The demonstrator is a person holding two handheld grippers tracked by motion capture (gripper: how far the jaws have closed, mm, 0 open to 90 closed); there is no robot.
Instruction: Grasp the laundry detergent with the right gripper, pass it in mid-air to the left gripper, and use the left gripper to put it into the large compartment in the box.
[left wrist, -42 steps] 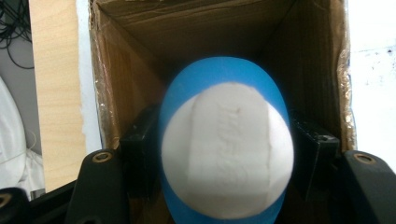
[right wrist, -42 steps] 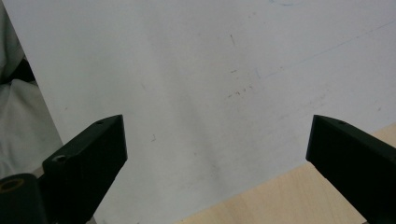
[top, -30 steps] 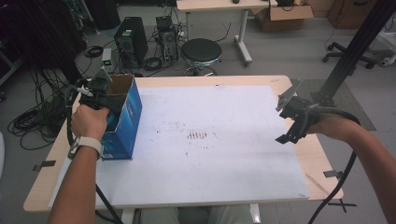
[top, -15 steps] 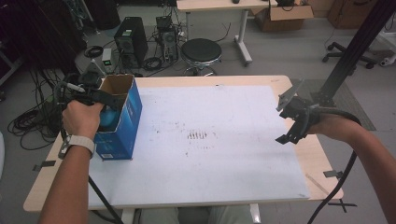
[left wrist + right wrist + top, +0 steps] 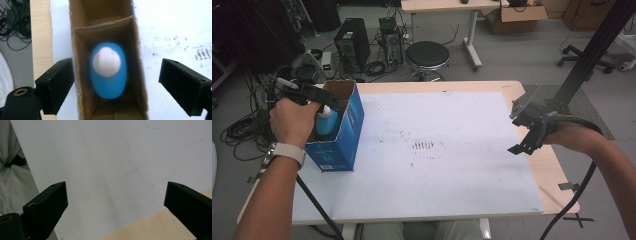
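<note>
Blue bottle (image 5: 108, 70) now standing inside the open box (image 5: 348, 134) at table's left edge, left gripper (image 5: 117, 86) above it with jaws just opened and nothing between, right gripper (image 5: 116, 207) wide apart, idle; next probably lifting away.

A blue bottle (image 5: 109, 71) with a white cap (image 5: 106, 61) stands upright inside an open blue cardboard box (image 5: 346, 131), cap up. The box, brown inside with its top flaps open, stands near the left edge of the white sheet on the table.
</note>
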